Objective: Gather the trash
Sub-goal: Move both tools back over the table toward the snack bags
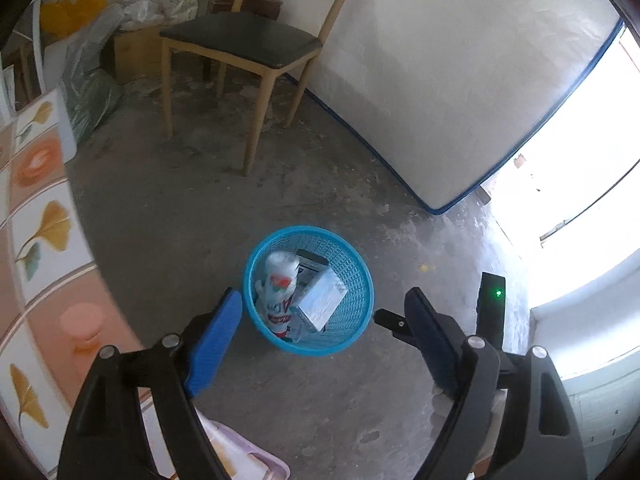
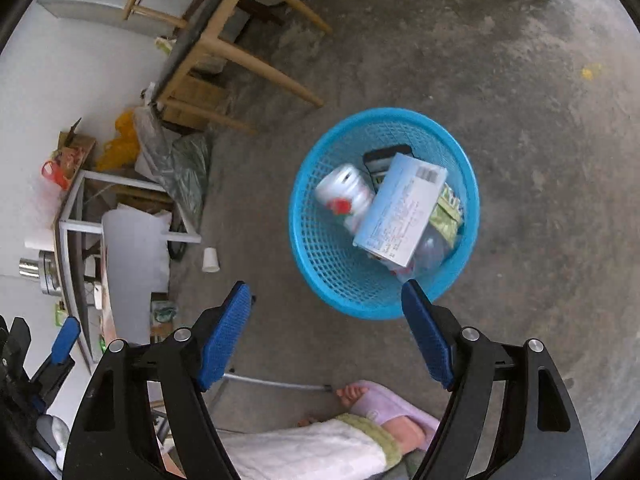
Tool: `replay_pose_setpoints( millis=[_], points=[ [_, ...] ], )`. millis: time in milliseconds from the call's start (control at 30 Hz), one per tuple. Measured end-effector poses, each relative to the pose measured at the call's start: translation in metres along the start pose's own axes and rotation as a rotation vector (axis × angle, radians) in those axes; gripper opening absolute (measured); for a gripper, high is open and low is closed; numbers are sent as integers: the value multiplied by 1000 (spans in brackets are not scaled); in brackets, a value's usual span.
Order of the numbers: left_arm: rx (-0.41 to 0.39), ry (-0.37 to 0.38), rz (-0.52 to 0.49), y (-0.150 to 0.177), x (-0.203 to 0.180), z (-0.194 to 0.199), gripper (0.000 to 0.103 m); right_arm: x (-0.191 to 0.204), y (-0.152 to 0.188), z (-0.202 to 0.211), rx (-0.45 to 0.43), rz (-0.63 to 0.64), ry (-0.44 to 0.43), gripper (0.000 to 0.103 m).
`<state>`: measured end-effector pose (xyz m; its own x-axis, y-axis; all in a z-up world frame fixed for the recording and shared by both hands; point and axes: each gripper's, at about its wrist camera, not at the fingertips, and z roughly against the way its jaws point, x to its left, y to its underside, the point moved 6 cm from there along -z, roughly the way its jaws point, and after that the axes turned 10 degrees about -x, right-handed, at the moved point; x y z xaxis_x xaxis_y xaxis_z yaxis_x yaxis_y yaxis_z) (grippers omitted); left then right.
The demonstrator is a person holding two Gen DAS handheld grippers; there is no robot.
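Left gripper point(image 1: 322, 308): jaws stand wide apart and empty, blue pads point(image 1: 212, 344) clear of everything; it looks steeply down at the floor.
Right gripper point(image 2: 326, 300): jaws likewise spread wide with nothing between them; its right fingertip overlaps the basket's near rim in the picture, though contact cannot be told.
Blue basket point(image 2: 316, 256): stands upright on the concrete floor point(image 2: 540, 200), just ahead of both pairs of jaws; in the left view it sits framed between the two fingers.
Trash in basket: a white bottle point(image 2: 348, 192) with a red label lies toward the left wall; a pale blue carton point(image 2: 404, 208) leans across it; a dark box point(image 2: 384, 158) is tucked behind; a green wrapper point(image 2: 448, 212) shows at the right.
Loose trash: a white paper cup point(image 2: 210, 260) stands on the floor ahead and left of the right gripper, well apart from the basket.
Person: a foot in a lilac slipper point(image 2: 384, 404) sits below the right gripper, close to the camera.
Farther out: a wooden chair point(image 1: 256, 44) and a mattress point(image 1: 460, 80) leaning on its edge stand beyond the basket.
Step in hand: by my reading, both hands are empty over the basket, so a drop looks finished.
Next move: probably swinging toward the cup, then closing gently around its thin wall without crushing it.
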<state>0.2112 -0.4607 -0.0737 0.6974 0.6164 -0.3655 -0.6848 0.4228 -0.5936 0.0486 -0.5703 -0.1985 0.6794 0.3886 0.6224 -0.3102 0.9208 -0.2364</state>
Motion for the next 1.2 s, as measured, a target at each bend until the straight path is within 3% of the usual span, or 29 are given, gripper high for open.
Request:
replay_pose_setpoints(
  millis=[300, 400, 533, 633, 867, 1000, 1200],
  points=[
    [-126, 36, 20, 4, 13, 84, 81, 23, 8, 43, -65, 87, -28, 74],
    [-193, 33, 22, 14, 25, 126, 81, 47, 20, 62, -76, 141, -91, 74],
    [-281, -33, 32, 42, 61, 191, 81, 88, 52, 78, -36, 240, -183, 74],
    [-350, -161, 69, 71, 109, 245, 81, 124, 91, 78, 49, 322, -254, 74],
    [-454, -477, 254, 143, 218, 346, 81, 221, 207, 47, 364, 441, -452, 74],
    [-436, -642, 313, 179, 255, 374, 81, 266, 266, 24, 506, 488, -494, 72],
    [-375, -771, 315, 205, 276, 380, 81, 303, 306, -1, 572, 502, -464, 68]
  ],
)
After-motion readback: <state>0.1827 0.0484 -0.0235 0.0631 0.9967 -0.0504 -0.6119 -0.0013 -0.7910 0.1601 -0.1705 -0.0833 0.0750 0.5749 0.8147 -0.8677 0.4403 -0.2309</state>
